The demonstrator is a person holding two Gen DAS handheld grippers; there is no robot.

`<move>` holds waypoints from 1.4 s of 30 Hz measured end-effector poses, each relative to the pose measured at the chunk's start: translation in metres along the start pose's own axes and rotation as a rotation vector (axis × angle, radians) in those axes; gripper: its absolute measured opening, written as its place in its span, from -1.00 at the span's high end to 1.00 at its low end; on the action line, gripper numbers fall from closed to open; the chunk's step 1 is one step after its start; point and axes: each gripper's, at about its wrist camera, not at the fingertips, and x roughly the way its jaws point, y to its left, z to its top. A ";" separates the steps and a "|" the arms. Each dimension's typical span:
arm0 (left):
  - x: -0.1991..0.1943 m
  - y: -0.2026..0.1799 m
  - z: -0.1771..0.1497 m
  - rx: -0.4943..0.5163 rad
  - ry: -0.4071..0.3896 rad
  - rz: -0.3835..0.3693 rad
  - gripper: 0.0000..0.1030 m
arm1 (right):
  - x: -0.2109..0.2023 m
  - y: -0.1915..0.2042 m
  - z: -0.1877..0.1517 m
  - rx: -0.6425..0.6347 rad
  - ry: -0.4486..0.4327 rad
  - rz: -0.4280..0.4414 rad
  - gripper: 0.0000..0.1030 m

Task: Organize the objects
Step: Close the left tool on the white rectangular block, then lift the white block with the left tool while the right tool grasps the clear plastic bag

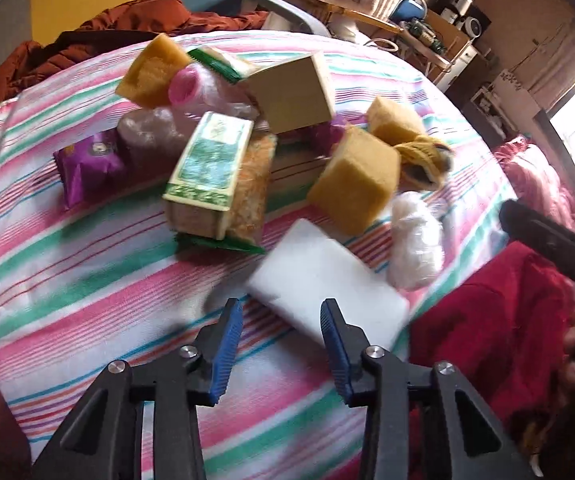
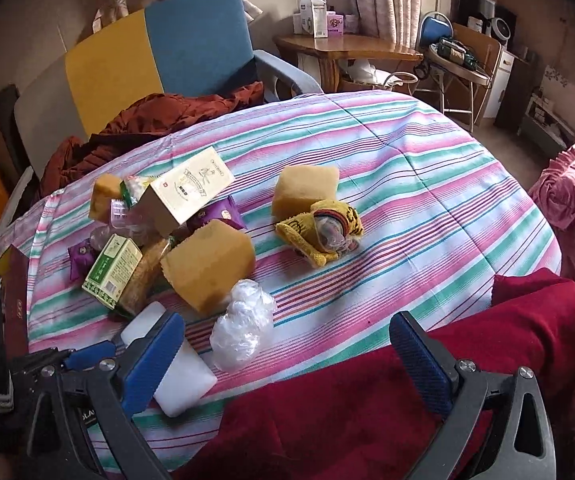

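The white block (image 1: 327,284) lies flat on the striped bedcover (image 1: 87,272), at the near edge of the pile, just in front of the left gripper (image 1: 283,344). The jaws of this gripper are partly spread and nothing is between them; the right blue pad (image 1: 337,354) is over the near corner of the block, but I cannot tell if it touches. Just beside the block lies a crumpled clear plastic bag (image 1: 415,240), and behind it a yellow sponge cube (image 1: 355,188). Further back is the pile: a green and white box (image 1: 207,160), a beige carton (image 1: 291,92), a purple packet (image 1: 87,164). The right gripper (image 2: 287,364) hangs above a red cloth (image 2: 347,412), its jaws spread wide and holding nothing. A yellow knitted item (image 2: 323,236) lies apart from the pile.
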 end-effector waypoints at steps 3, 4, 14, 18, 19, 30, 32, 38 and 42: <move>0.002 -0.002 0.004 -0.092 0.054 -0.049 0.19 | 0.003 -0.009 -0.001 0.066 0.017 0.005 -1.00; 0.008 0.002 0.008 -0.112 0.068 -0.040 0.18 | 0.001 -0.010 -0.002 0.074 0.007 0.011 -1.00; 0.032 -0.011 0.034 -0.314 0.113 0.044 -0.38 | -0.002 -0.022 -0.004 0.154 -0.020 0.115 -1.00; 0.050 -0.018 0.038 -0.321 0.147 0.154 -0.53 | -0.005 -0.024 -0.006 0.164 -0.046 0.146 -1.00; 0.055 -0.019 0.036 -0.315 0.156 0.170 -0.53 | -0.006 -0.024 -0.006 0.167 -0.051 0.151 -1.00; 0.034 -0.003 0.001 -0.057 0.050 0.061 -0.28 | -0.004 -0.024 -0.005 0.151 -0.035 0.152 -1.00; 0.026 0.005 -0.008 -0.031 0.036 0.041 -0.28 | 0.001 -0.019 -0.002 0.118 0.014 0.134 -1.00; -0.011 0.026 -0.029 0.009 -0.040 0.017 -0.29 | 0.021 0.018 0.004 -0.089 0.152 0.065 -0.95; -0.041 0.037 -0.030 0.019 -0.113 0.004 -0.30 | 0.043 0.042 0.009 -0.178 0.239 0.035 -0.65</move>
